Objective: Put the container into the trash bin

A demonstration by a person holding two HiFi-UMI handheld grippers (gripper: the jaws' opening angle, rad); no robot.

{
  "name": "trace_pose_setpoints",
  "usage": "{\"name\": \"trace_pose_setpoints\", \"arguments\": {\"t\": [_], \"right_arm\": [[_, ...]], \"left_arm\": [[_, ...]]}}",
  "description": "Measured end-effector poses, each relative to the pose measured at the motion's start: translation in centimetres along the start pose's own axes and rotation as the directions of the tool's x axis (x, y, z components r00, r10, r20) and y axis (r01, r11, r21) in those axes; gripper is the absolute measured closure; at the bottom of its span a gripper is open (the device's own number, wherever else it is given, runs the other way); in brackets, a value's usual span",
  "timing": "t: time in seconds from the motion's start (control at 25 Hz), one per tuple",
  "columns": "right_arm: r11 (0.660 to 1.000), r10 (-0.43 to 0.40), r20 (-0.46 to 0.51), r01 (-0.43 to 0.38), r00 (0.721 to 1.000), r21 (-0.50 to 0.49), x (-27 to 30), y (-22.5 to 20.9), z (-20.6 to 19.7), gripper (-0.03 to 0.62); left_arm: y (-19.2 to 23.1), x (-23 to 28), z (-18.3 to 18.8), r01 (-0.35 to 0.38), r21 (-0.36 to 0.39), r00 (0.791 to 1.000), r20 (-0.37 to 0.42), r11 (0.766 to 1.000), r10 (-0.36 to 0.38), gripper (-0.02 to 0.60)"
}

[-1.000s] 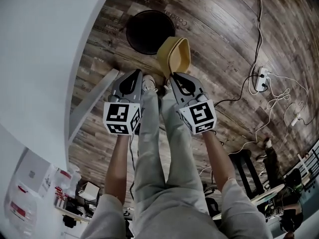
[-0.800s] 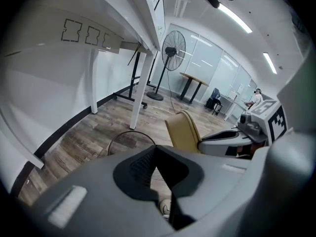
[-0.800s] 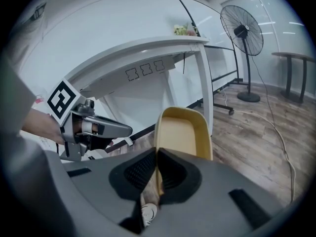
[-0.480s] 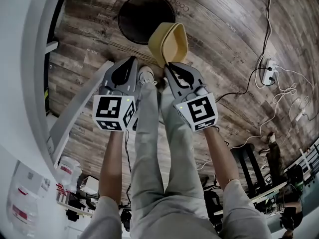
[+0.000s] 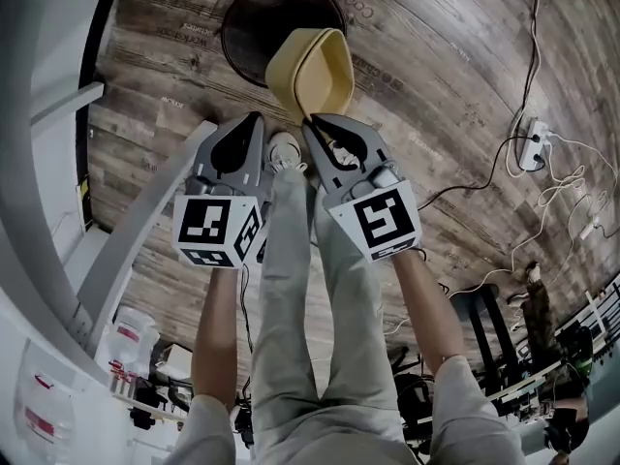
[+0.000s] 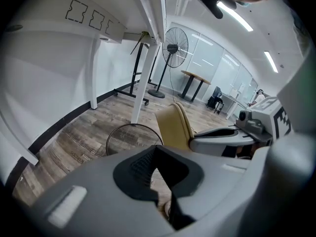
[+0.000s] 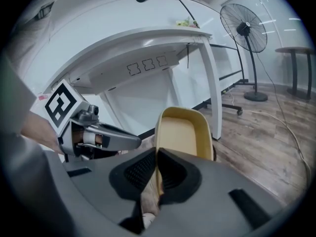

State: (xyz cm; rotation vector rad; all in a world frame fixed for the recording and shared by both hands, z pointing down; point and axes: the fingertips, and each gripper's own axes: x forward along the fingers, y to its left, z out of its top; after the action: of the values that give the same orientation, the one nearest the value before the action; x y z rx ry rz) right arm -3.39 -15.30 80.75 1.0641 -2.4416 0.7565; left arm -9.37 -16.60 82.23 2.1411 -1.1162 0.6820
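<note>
Yellow rectangular plastic container (image 5: 308,66) — thin rim pinched between jaws of the grey right gripper (image 5: 312,124) — hangs at the round black trash bin (image 5: 242,27). The left gripper (image 5: 254,121) is closed, empty. Probably light, stiff; rim hold suits.

Wood flr (image 5: 436,56), wht desk (image 7: 148,43), pedestal fan (image 7: 242,26)

The right gripper (image 5: 312,124) brings the container (image 5: 312,71) lower, and it now overlaps the trash bin's (image 5: 242,22) near rim.
</note>
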Motion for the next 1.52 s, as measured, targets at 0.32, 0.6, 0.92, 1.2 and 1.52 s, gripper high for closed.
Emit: {"name": "trace_pose_setpoints", "arguments": {"t": [0.32,0.6,0.92,1.2,1.52], "right_arm": [[0.998,0.026,0.018,-0.025,1.0,-0.054,4.2,-0.2,1.5,0.566],[0.995,0.046,-0.017,-0.047,0.999,-0.088,7.3,-0.7,1.9,0.566],[0.994,0.06,-0.082,-0.067,0.995,-0.085,10.6,-1.5,0.6,0.566],[0.996,0.063,-0.177,-0.073,0.982,-0.052,13.3,-2.7,-1.4,0.566],[0.998,0.053,-0.268,-0.063,0.962,-0.03,15.3,-3.9,-3.8,0.566]], "left_arm": [[0.5,0.2,-0.7,0.005,0.007,1.0,-0.015,1.0,-0.005,0.572],[0.8,0.1,-0.3,0.009,0.002,1.0,-0.012,1.0,-0.009,0.572],[1.3,0.1,-0.2,0.012,-0.006,1.0,-0.01,1.0,-0.012,0.572],[1.8,0.2,-0.2,0.01,-0.02,1.0,-0.005,1.0,-0.01,0.572],[2.1,0.2,-0.4,0.012,-0.032,1.0,-0.011,0.999,-0.013,0.572]]}}
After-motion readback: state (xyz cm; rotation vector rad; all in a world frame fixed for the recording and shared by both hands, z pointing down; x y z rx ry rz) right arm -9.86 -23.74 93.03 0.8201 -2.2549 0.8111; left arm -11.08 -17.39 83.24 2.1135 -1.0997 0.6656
